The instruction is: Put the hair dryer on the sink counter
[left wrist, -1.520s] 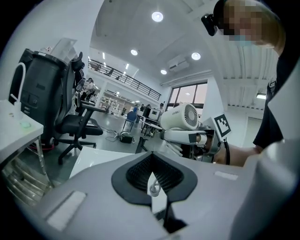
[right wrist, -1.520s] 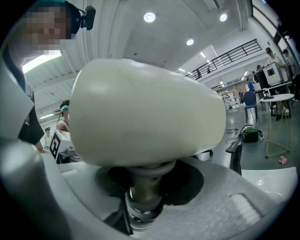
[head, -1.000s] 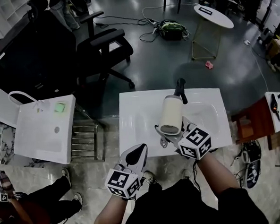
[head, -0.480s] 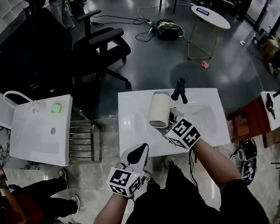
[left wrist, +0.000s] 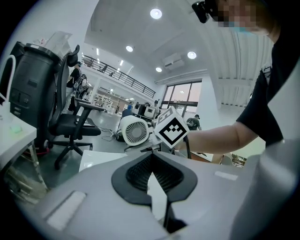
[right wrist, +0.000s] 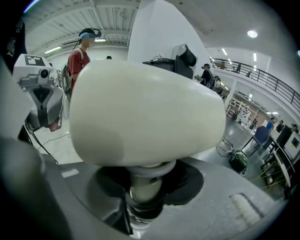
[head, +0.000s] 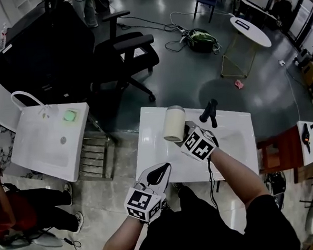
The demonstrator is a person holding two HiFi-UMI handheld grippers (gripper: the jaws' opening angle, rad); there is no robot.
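Your right claw (head: pixel 186 133) pinches the hair dryer (head: pixel 173 124) by its handle; lower it level onto the sink surface (head: pixel 157 151) before letting go

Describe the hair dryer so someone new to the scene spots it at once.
Find the white rectangular sink counter directly in front of the person, the one with the black faucet. Over its far left part, the right gripper grips a cream, barrel-shaped hair dryer by its handle. It is the only cream cylinder there.
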